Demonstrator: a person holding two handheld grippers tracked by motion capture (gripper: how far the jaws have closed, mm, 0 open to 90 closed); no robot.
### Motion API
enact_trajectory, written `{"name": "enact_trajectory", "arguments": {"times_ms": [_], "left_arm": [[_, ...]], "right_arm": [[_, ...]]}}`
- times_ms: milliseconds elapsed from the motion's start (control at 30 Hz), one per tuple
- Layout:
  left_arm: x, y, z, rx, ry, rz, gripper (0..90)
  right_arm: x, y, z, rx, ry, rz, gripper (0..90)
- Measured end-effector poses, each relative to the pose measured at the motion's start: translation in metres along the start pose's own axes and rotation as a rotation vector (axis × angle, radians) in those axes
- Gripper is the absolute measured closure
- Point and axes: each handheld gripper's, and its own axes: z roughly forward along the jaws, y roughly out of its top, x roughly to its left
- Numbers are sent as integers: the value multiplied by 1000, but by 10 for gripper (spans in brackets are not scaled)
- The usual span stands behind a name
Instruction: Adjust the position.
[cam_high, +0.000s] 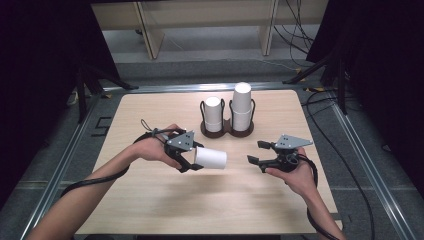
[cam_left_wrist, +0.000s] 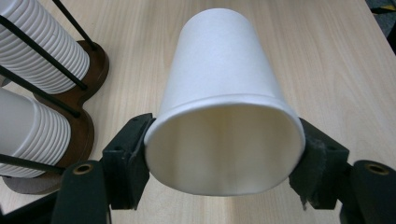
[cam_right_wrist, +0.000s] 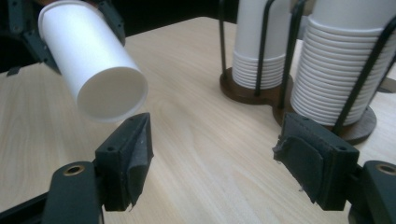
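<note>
The left gripper (cam_high: 192, 161) has its 2 jaws clamped on the rim of a white paper cup (cam_high: 210, 158), which lies on its side above the wooden table (cam_high: 150, 200), its closed base pointing toward the right gripper (cam_high: 256, 152). The right gripper's jaws stand apart with nothing between them, near the cup but not touching it. Behind both, toward the far edge, a dark wooden holder (cam_high: 227, 131) carries 2 stacks of white cups (cam_high: 241, 107) inside black wire posts.
</note>
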Motion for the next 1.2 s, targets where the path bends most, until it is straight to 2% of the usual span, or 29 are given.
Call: {"name": "enact_trajectory", "arguments": {"times_ms": [33,67,167,233,267,300,333,400,433,500,567,600,633,700,733,767,800,833,867,933,967,1000,1067,1100,1133,1200], "left_arm": [[0,1,0,3,-10,7,297],[0,3,-1,19,-10,15,297],[-1,4,-2,19,-18,26,297],[-1,5,-3,35,-19,36,297],[-1,6,-4,50,-22,45,297],[-1,6,-4,51,-21,42,297],[-1,7,-4,56,-21,41,297],[2,9,-6,64,-10,67,296],[1,9,-6,77,-17,60,296],[1,10,-7,93,-19,56,296],[1,10,-7,98,-19,53,296],[2,11,-7,120,-21,55,296],[1,12,-7,122,-20,56,296],[1,13,-8,137,-33,54,296],[1,14,-8,142,-37,54,296],[1,14,-8,158,-39,59,296],[1,15,-9,182,-41,76,296],[1,16,-9,189,-43,79,296],[1,16,-9,196,-43,82,297],[1,18,-10,211,-45,86,296],[1,19,-10,217,-41,88,296],[1,20,-10,225,-37,97,296],[1,22,-11,240,-41,107,296],[1,22,-10,250,-43,109,297],[2,23,-10,264,-44,110,297],[2,24,-9,287,-45,116,297]], "right_arm": [[-2,1,0,29,27,-29,265],[-2,2,0,40,31,-26,265],[-4,3,1,52,62,-46,269],[-4,4,2,65,79,-46,269],[-5,4,2,69,82,-72,269],[-5,5,3,74,103,-64,269],[-4,5,3,83,105,-71,269],[-3,5,5,90,127,-88,269],[-2,6,5,111,135,-87,270],[-1,6,7,124,148,-103,270],[0,6,8,140,162,-99,270],[3,6,10,165,175,-96,272],[2,7,12,168,183,-119,273],[4,7,14,187,194,-108,273],[3,8,15,188,199,-128,274],[4,8,16,200,210,-114,274],[5,9,17,205,209,-129,274],[6,9,19,205,217,-125,274],[5,10,19,217,223,-143,274],[7,11,21,230,222,-145,274],[8,12,21,237,227,-129,277],[7,13,22,238,218,-146,277],[8,13,23,237,222,-143,277],[10,12,23,251,230,-128,277],[9,13,24,246,227,-149,277],[11,13,24,264,226,-121,278]]}}
